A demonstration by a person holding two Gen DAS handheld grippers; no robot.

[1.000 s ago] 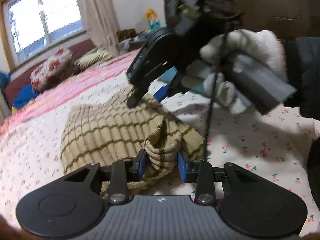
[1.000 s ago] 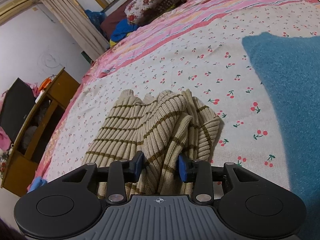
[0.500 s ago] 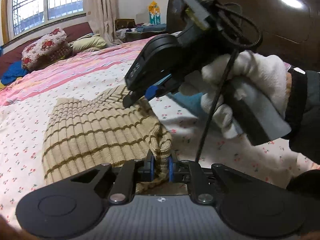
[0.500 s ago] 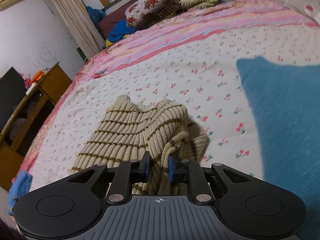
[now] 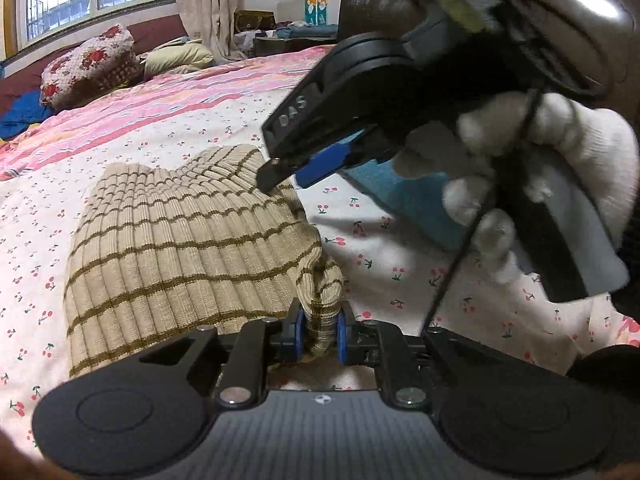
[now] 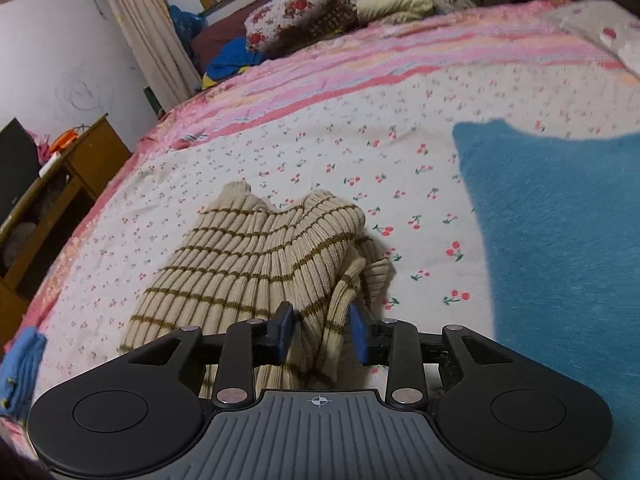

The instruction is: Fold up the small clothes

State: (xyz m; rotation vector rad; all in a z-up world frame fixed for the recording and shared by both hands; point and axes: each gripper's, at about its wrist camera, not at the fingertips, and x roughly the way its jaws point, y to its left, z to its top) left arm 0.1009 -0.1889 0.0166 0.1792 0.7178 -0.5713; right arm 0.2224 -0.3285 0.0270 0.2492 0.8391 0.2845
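A bed covered by a white cherry-print sheet (image 6: 320, 152) fills the room. A pink striped blanket (image 6: 400, 68) lies across its far part. Beyond the blanket, a floral pillow (image 6: 296, 12) sits beside a pale yellow pillow (image 6: 396, 4). A teal towel (image 6: 560, 240) lies on the sheet's right side. A wooden cabinet (image 6: 60, 184) stands left of the bed.

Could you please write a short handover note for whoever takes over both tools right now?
Left tool: shut on a bunched edge of the striped knit sweater.
Right tool: jaws opening, a fold of the sweater between them; the grip looks loose.
Sweater lies crumpled on the cherry-print bedsheet, teal towel beside it.
Done: both edges picked up.
Left: re-grip on the right, spread it flat, fold.
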